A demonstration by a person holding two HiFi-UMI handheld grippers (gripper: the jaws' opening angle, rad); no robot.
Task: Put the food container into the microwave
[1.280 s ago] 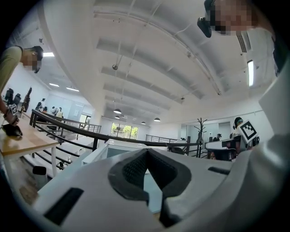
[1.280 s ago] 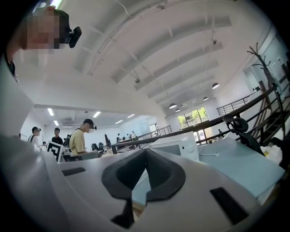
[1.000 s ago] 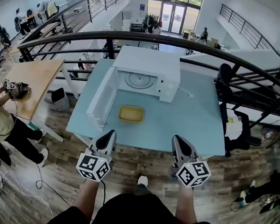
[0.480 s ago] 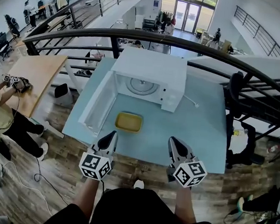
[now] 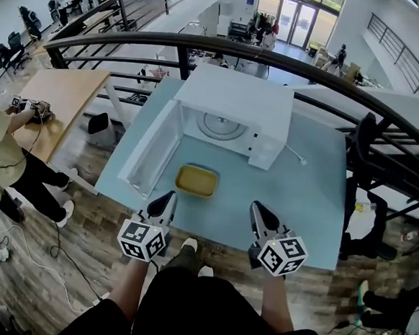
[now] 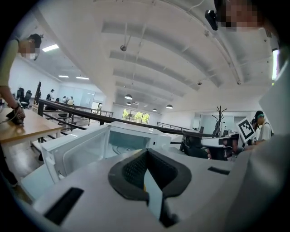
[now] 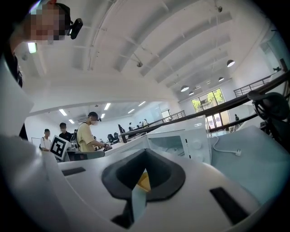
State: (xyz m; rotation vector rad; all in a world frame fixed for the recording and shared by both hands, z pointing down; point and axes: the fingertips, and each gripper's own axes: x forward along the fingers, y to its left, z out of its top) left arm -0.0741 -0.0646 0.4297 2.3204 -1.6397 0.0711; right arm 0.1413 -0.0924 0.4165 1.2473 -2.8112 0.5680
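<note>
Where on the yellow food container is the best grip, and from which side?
Probably its short end rims. The yellow food container is shallow and lies flat, long side toward the person, so the left gripper could pinch the left rim and the right gripper the right, coming from the near side.

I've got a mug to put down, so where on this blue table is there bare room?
Widest bare patch: the right part of the table, between the microwave and the right edge, with only the cord near the back. Crowded on the left: the open door and the food container before the cavity.
</note>
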